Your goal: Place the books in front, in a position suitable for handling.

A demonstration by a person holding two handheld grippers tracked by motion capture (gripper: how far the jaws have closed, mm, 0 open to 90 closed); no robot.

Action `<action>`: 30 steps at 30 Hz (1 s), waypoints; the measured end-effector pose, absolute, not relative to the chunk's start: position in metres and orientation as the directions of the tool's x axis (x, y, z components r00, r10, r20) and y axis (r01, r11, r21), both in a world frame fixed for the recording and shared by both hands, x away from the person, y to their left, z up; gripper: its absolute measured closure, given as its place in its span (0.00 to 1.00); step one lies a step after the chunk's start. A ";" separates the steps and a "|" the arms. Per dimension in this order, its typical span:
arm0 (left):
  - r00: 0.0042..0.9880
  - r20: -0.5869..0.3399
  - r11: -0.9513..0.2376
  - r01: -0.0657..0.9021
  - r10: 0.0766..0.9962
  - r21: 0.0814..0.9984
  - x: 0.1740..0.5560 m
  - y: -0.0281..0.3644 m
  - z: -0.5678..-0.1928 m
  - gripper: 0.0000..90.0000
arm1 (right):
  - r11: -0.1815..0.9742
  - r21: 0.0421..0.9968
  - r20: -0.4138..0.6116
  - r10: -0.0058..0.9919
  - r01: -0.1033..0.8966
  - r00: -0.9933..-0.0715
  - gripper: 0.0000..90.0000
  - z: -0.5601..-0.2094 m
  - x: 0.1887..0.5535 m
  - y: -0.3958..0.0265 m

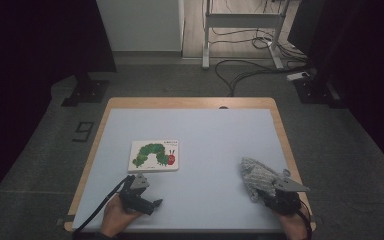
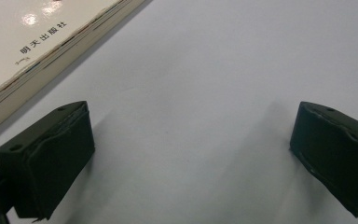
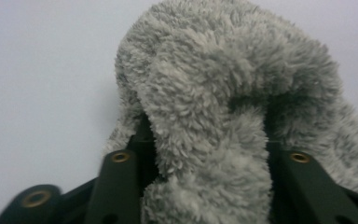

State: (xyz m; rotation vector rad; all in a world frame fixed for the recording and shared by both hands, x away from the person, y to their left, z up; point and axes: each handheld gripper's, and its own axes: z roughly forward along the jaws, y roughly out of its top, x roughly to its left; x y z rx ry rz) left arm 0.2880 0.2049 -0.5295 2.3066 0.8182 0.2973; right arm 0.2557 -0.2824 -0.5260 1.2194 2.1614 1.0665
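Between the fingers (image 3: 121,182) of our right gripper (image 1: 279,192) sits a fold of the grey fluffy cloth (image 3: 223,107); they are closed on it, at about 4 o'clock on the tabletop (image 1: 205,130). The rest of the cloth lies bunched on the surface ahead of the gripper. Our left gripper (image 1: 141,191) has its fingers (image 2: 56,158) spread wide with nothing between them, just beside the near edge of the caterpillar picture book (image 1: 154,155), at about 7 o'clock. We judge the cloth is grasped, but the book is not yet touched, so most of the work is left.
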 end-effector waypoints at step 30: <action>0.780 0.016 -0.604 0.472 0.626 0.643 0.289 0.209 -0.526 0.00 | 0.334 0.782 -0.047 0.873 0.527 -0.485 0.01 -0.475 0.255 -0.281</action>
